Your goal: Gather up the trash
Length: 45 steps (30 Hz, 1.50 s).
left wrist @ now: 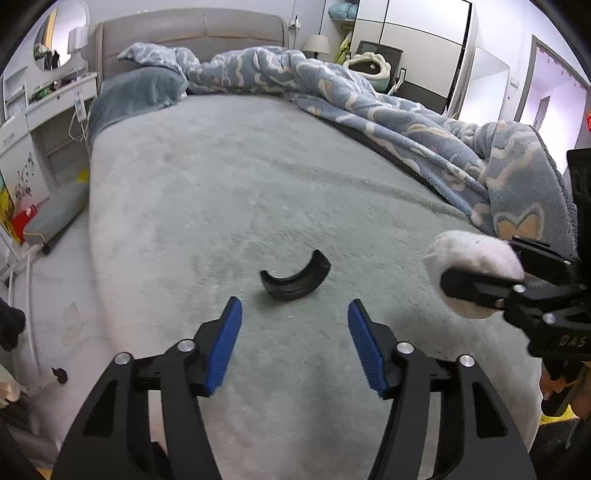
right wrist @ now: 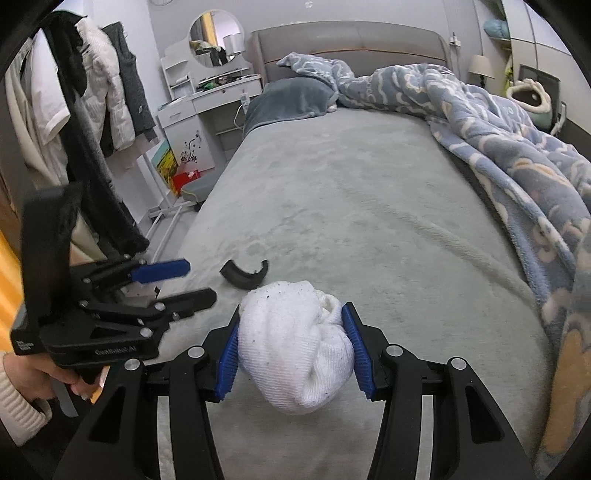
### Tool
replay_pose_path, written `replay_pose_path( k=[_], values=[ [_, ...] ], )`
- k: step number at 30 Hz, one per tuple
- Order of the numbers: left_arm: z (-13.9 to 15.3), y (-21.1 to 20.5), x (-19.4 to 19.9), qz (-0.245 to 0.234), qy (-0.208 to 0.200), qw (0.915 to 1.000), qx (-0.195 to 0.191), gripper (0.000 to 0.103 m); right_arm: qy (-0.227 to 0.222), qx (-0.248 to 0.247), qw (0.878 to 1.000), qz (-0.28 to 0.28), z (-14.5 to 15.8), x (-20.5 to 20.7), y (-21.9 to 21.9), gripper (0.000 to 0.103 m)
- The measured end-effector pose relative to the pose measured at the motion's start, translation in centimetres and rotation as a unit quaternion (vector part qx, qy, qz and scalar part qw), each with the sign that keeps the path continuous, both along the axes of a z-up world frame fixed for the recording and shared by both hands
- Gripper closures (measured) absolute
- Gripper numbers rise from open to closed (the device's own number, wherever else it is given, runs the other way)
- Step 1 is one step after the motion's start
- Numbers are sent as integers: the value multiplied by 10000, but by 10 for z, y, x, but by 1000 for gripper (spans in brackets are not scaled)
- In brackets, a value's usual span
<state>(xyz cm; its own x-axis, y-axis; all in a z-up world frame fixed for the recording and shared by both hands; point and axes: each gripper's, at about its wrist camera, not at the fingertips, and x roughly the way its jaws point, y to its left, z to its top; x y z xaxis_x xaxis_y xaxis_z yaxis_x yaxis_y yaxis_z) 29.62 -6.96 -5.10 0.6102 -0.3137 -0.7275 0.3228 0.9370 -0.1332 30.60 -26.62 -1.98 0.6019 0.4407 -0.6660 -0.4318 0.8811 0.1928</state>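
Your right claw pinches a rolled white sock between its blue pads, above the grey bed. Your left claw stands open at the left, near a curved black piece lying on the bed.

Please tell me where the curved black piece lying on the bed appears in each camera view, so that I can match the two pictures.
Left wrist view: the curved black piece lies on the grey bed cover, low centre, just beyond the open left gripper.
Right wrist view: the same piece is left of centre, beyond the white sock bundle and beside the left gripper's fingertips.
Shared landmark: the grey headboard.
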Motion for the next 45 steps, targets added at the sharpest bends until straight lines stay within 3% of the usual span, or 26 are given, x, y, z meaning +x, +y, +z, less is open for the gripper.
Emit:
replay_pose_path(
  k=[2,7,12,17,21,27,35,45],
  values=[
    [-4,-6,4,49,39,10000,36,26,-16,-10,10000,-17,1,2,-7,51],
    [-11,-19,20,294,153,9990,-299,25,92,14,9999,-126,-5,11,-28,51],
    [-19,-34,31,640,111,9978,-102,38,137,40,9998,-149,-6,14,-42,51],
    [-25,-35,39,856,158,9961,171,43,160,11,9998,-136,-5,17,-48,51],
    [-31,-25,45,1017,316,9943,10,55,156,4,9998,-115,-5,18,-47,51],
    [-26,-19,42,945,274,9949,-198,61,169,-28,9998,-105,-5,18,-44,51],
    [-14,-19,29,675,129,9974,-239,61,148,9,9999,9,-2,15,-23,51],
    [7,4,-6,250,-115,9996,78,61,119,174,9995,238,1,-6,13,51]
  ],
)
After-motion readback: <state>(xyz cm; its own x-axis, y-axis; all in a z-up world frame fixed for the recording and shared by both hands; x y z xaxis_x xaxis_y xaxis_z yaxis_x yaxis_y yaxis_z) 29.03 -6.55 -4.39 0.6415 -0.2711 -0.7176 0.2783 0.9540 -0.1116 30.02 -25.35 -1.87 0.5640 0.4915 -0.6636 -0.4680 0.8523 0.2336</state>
